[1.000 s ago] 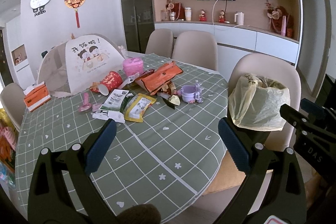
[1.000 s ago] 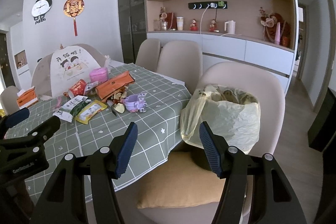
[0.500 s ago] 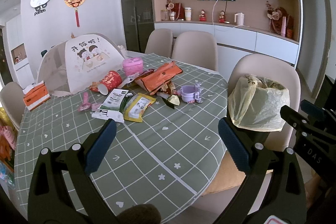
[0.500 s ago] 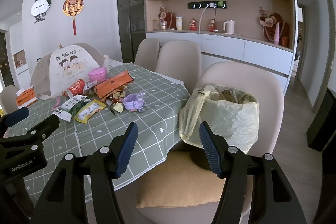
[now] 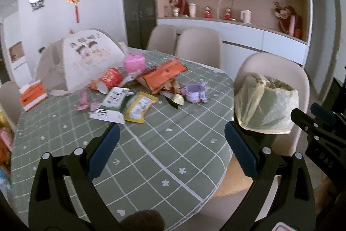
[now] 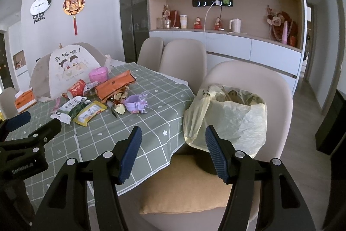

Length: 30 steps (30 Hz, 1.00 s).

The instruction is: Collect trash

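Note:
Trash lies in a heap on the green checked table (image 5: 151, 151): an orange packet (image 5: 162, 76), a red paper cup (image 5: 110, 80), a white-green wrapper (image 5: 111, 105), a yellow wrapper (image 5: 138, 106), a purple plastic piece (image 5: 195, 93). A yellowish trash bag (image 5: 266, 107) stands on a beige chair; it also shows in the right wrist view (image 6: 229, 118). My left gripper (image 5: 170, 151) is open and empty above the table's near part. My right gripper (image 6: 173, 151) is open and empty, in front of the bag and chair cushion (image 6: 186, 187).
A white food cover (image 5: 86, 57), a pink box (image 5: 134, 62) and an orange tissue box (image 5: 32, 95) stand at the table's far left. Beige chairs (image 5: 199, 47) ring the table. Shelves and cabinets line the back wall.
The left gripper has shifted a little, with motion blur in its view now. The right gripper has drifted slightly. Both stay open and empty.

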### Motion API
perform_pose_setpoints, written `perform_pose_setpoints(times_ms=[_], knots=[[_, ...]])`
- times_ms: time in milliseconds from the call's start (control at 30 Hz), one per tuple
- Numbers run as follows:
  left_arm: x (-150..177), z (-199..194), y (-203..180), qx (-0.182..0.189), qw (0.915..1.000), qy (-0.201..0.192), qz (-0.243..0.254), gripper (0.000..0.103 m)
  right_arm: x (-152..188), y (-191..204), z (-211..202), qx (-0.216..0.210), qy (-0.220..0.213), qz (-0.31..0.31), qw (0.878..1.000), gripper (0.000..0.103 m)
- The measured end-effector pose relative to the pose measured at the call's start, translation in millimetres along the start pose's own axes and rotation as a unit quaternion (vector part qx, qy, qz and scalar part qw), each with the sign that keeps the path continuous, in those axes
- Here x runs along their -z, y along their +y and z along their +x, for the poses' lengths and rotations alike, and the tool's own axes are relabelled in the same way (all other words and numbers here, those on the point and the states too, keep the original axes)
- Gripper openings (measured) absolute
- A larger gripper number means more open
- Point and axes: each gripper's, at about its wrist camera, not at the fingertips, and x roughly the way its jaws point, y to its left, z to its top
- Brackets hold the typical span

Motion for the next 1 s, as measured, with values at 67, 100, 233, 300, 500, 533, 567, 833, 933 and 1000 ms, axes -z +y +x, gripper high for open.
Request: perform_pose_setpoints(times_ms=[67, 100, 233, 300, 500, 533, 567, 833, 933, 1000], knots=[[-1.0, 12.8, 9.2, 0.014, 0.9998, 0.015, 0.002, 0.093, 2.3, -1.0, 2.4, 0.004, 0.006, -0.004, 1.000, 0.058], [-1.0, 19.2, 15.6, 0.016, 0.9996, 0.022, -0.002, 0.093, 3.0, -1.8, 5.5, 0.003, 0.009, -0.004, 1.000, 0.058], [-1.2, 51.0, 56.1, 0.022, 0.9979, 0.051, -0.035, 0.093, 4.5, 3.3, 19.3, 0.002, 0.025, -0.007, 1.000, 0.058], [-4.5, 64.5, 79.0, 0.011, 0.9973, 0.054, -0.048, 0.093, 4.5, 7.6, 26.3, 0.002, 0.033, -0.013, 0.999, 0.058], [-26.8, 110.9, 130.4, -0.030, 0.9968, 0.068, -0.030, 0.094, 0.6, 35.1, 56.9, -0.003, 0.064, -0.048, 0.997, 0.058], [-31.5, 122.0, 138.8, -0.032, 0.9961, 0.076, -0.029, 0.094, -1.6, 39.7, 60.0, -0.003, 0.068, -0.052, 0.996, 0.058], [-34.7, 130.0, 145.8, -0.027, 0.9956, 0.083, -0.032, 0.094, -3.0, 44.1, 64.5, -0.002, 0.071, -0.055, 0.996, 0.058], [-61.5, 188.1, 169.6, 0.009, 0.9902, 0.137, -0.027, 0.089, -23.7, 79.0, 107.0, 0.010, 0.100, -0.036, 0.994, 0.058], [-63.3, 218.3, 173.0, 0.020, 0.9839, 0.176, -0.026, 0.079, -27.8, 92.9, 119.5, 0.006, 0.108, -0.043, 0.993, 0.058], [-61.9, 233.1, 175.8, 0.014, 0.9809, 0.192, -0.027, 0.077, -30.1, 98.9, 123.3, 0.009, 0.108, -0.063, 0.992, 0.058]])
